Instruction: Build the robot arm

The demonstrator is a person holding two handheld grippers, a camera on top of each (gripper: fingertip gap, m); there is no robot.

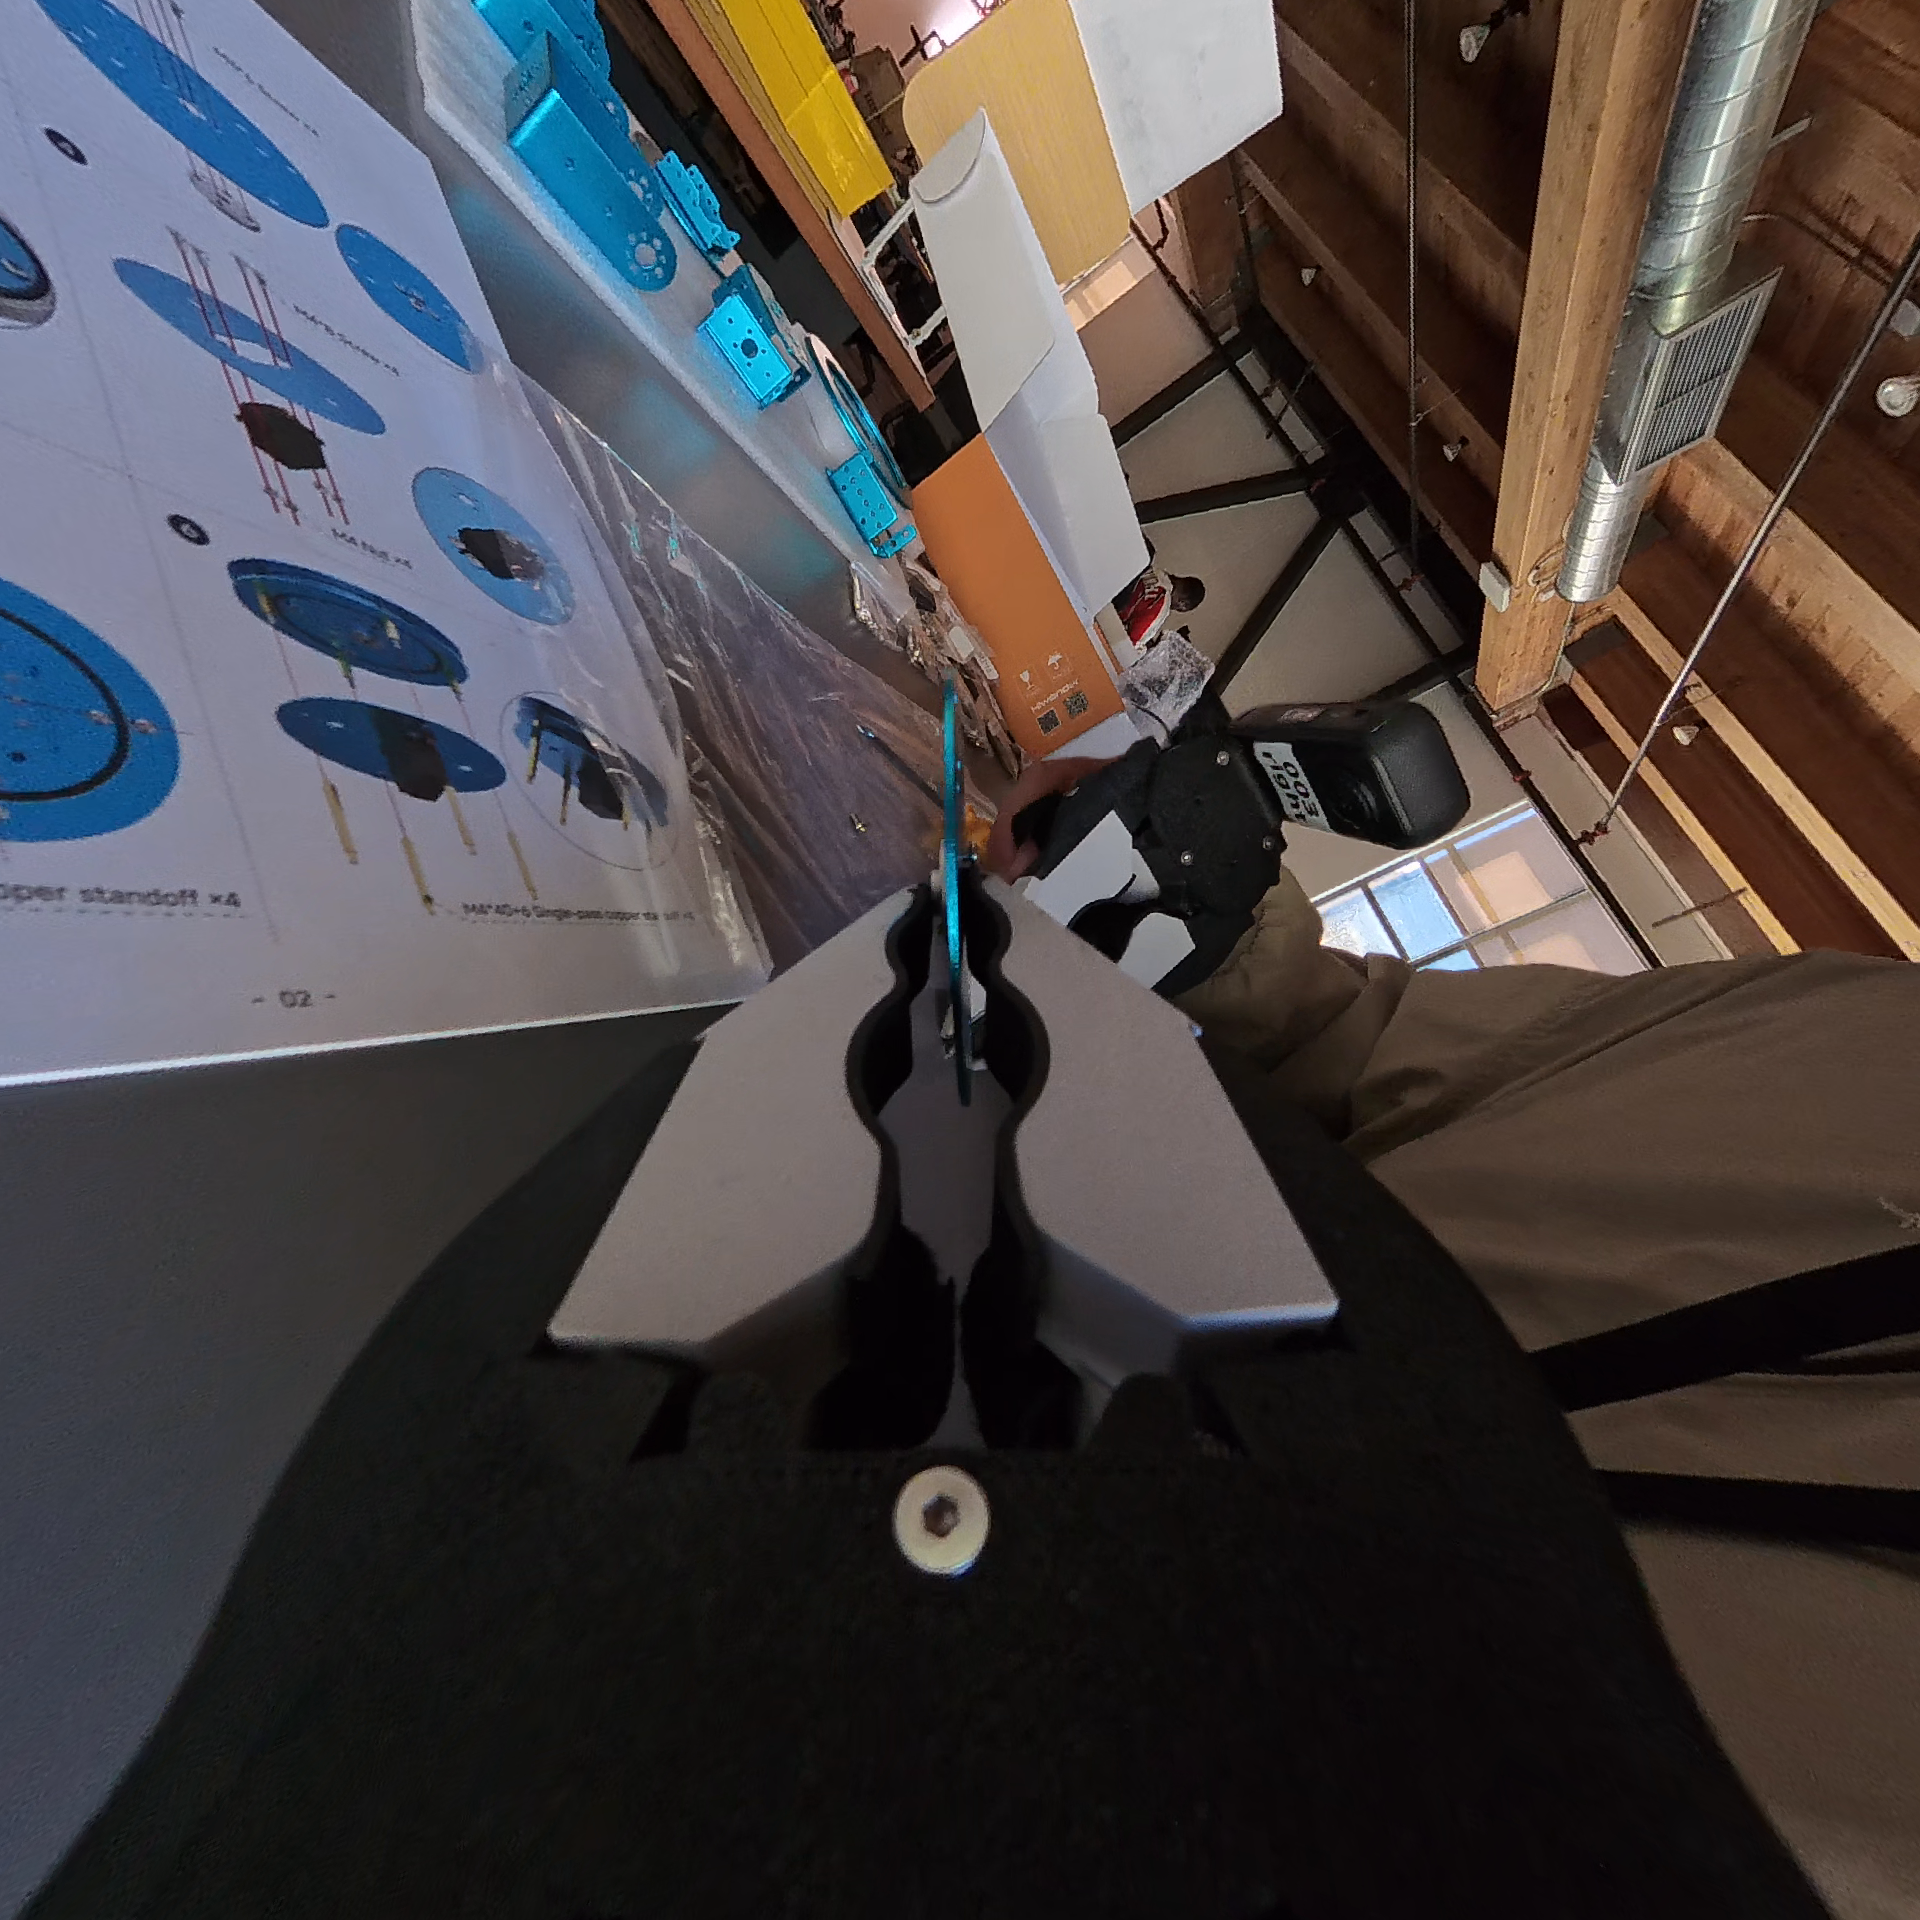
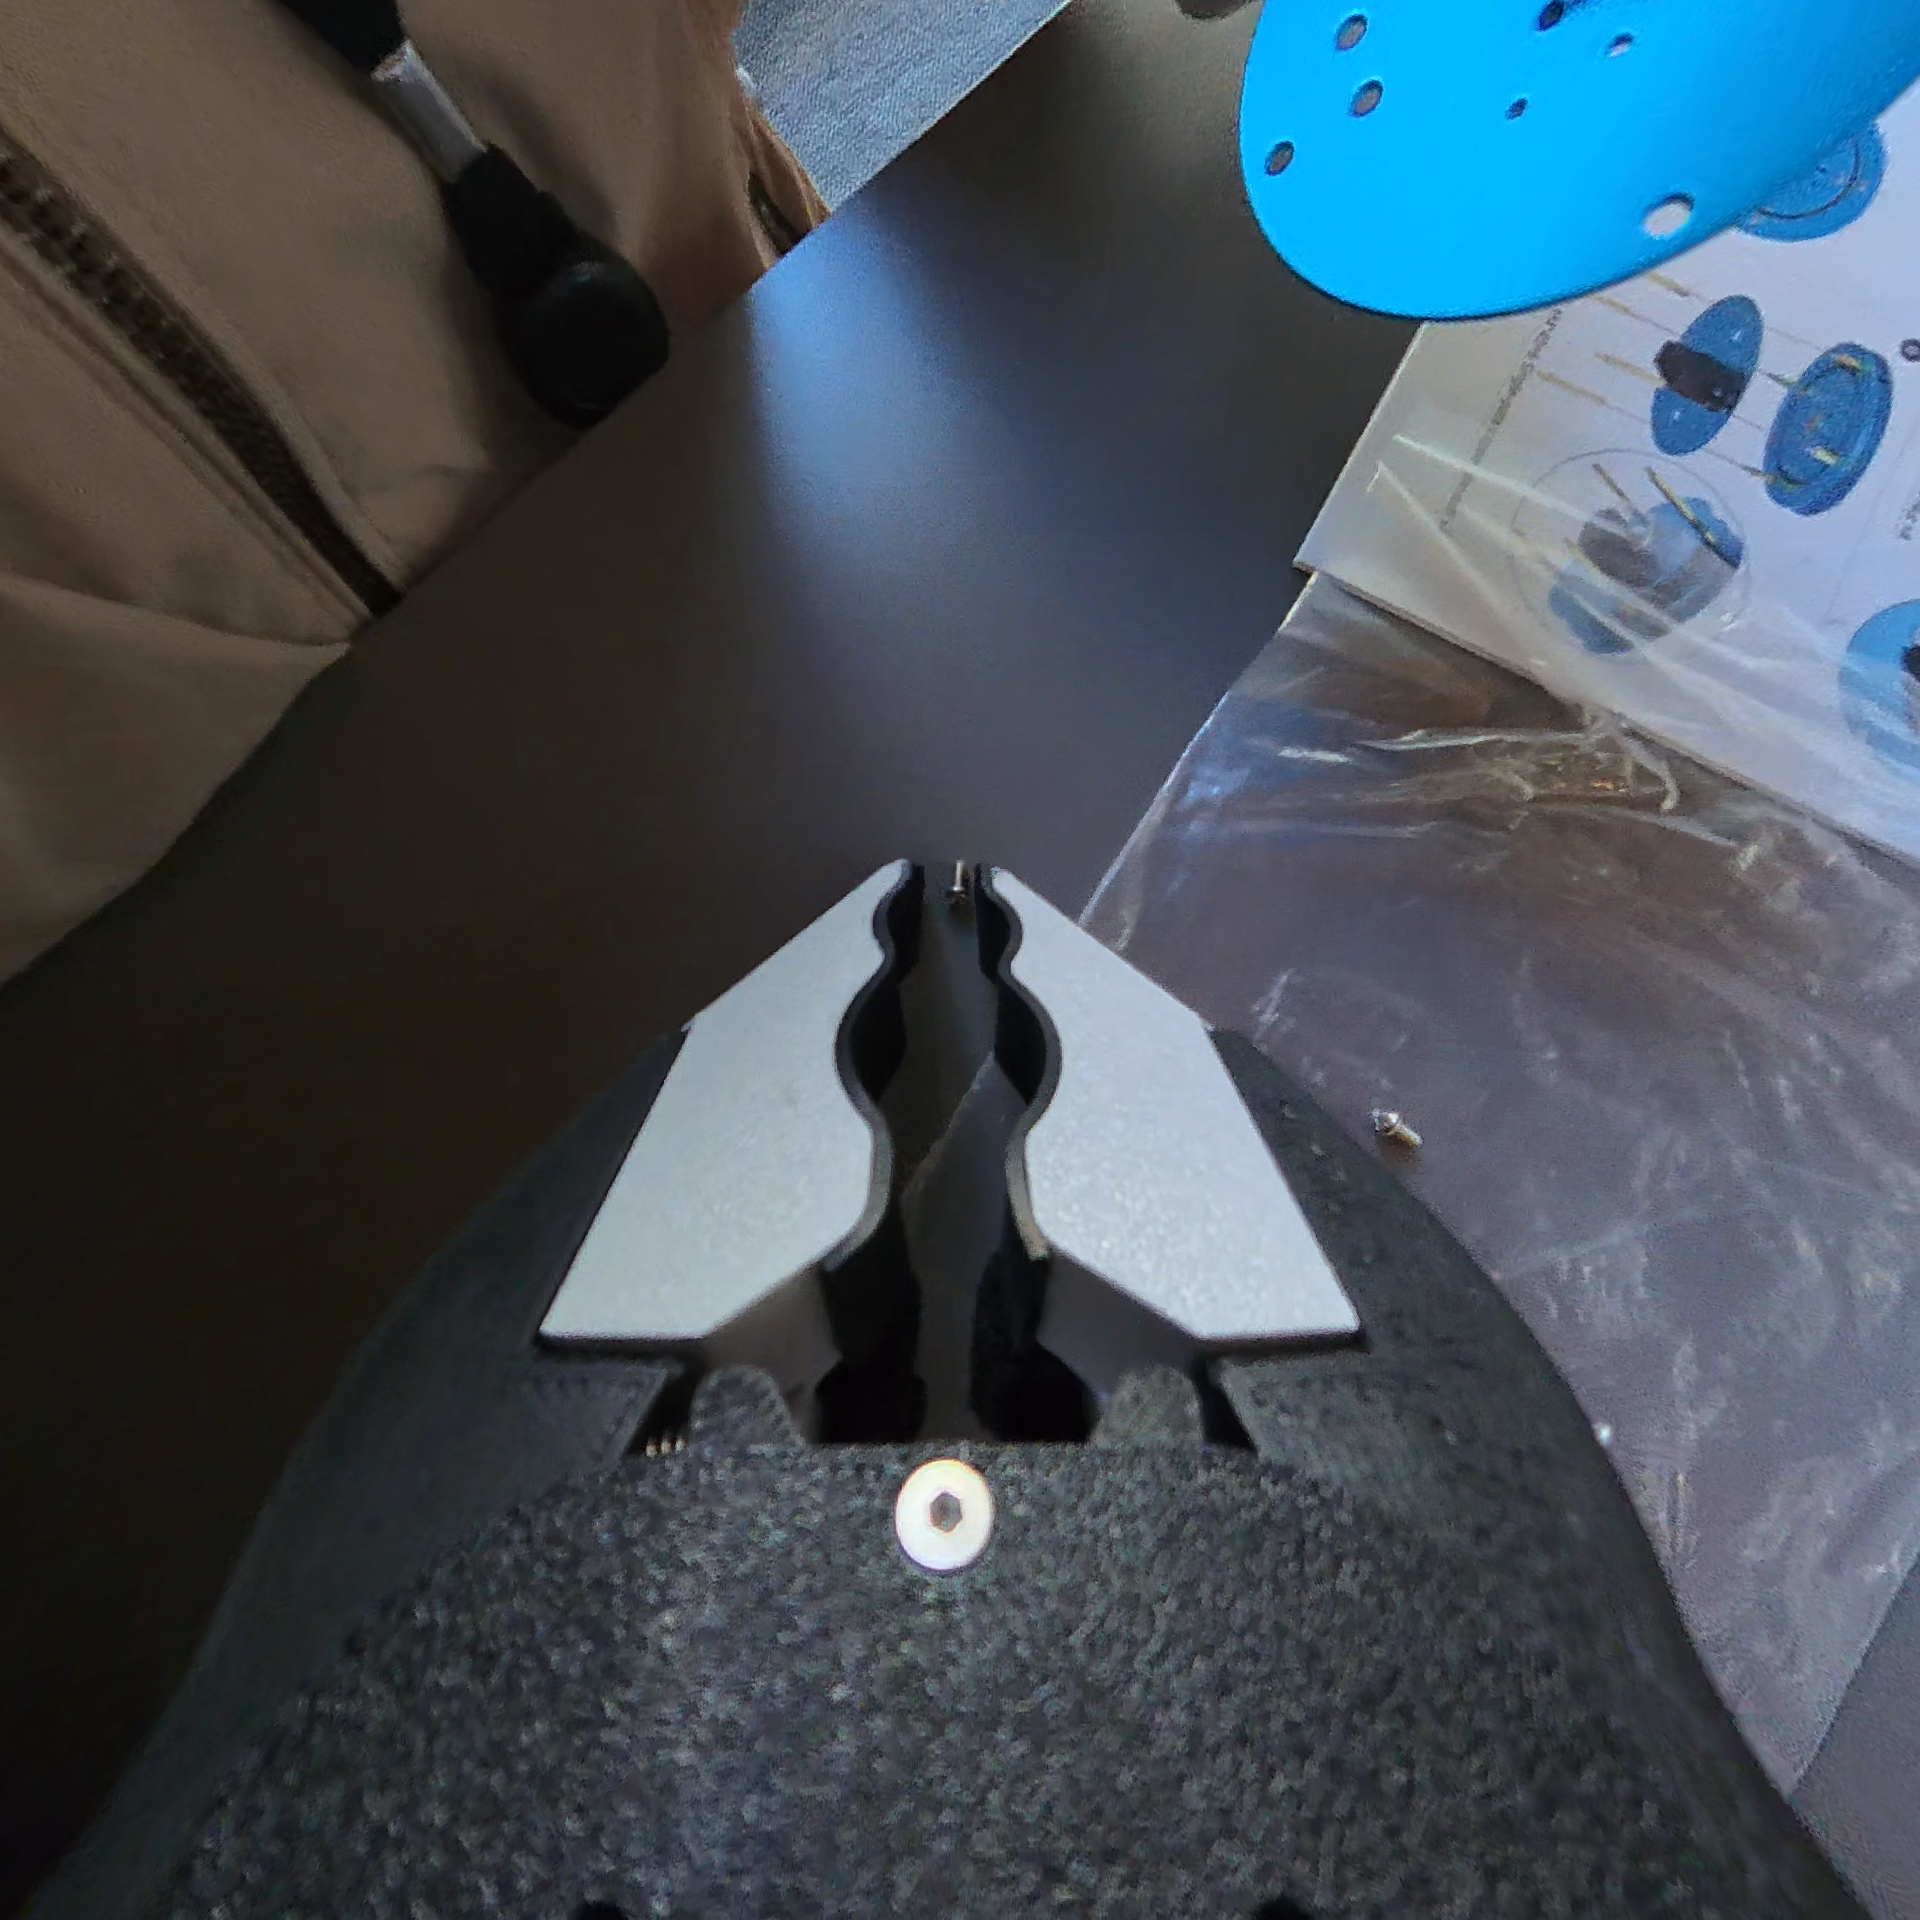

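My left gripper (image 1: 954,902) is shut on the edge of a thin blue round plate (image 1: 950,790), seen edge-on and held in the air over the table. The same plate (image 2: 1538,145), with several holes, shows at the top right of the right wrist view. My right gripper (image 2: 958,881) is shut on a small silver screw (image 2: 958,891) pinched at its tips, above the dark table (image 2: 727,623). The right gripper also shows beyond the plate in the left wrist view (image 1: 1226,800), with a camera on it, held by a hand in a tan sleeve.
A printed assembly sheet (image 1: 260,520) (image 2: 1704,488) lies on the table beside a clear plastic bag (image 2: 1558,1039) with a loose screw (image 2: 1394,1126) on it. Blue metal brackets (image 1: 748,343) on a white tray and an orange-and-white box (image 1: 1018,582) stand farther off. A tan jacket (image 2: 156,416) is close. Some 15 cm of space lies between my two pairs of fingers.
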